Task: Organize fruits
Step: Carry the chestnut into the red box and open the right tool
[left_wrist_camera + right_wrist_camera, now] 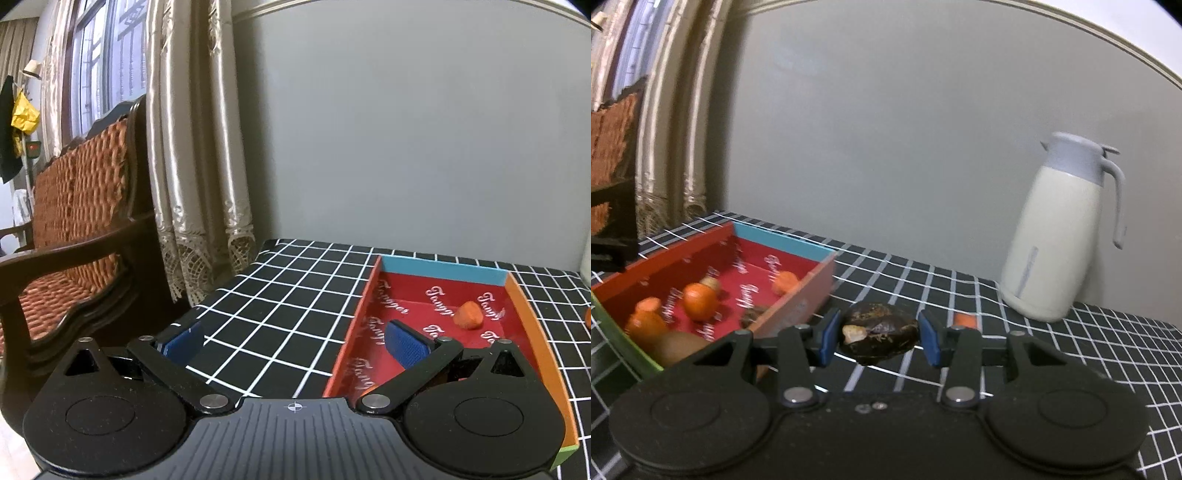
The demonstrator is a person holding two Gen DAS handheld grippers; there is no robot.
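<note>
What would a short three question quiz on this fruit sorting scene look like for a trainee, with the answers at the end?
1. True or false: the right gripper is empty.
2. Which stands nearest the back wall on the checked tablecloth? A) the red box B) the white jug C) the small orange piece
3. Fill in: the left gripper has its jaws ____.

Key
1. False: its blue pads hold a dark brown fruit.
2. B.
3. Open, with nothing between them; its right-hand finger hangs over the box, which holds several orange fruits.
</note>
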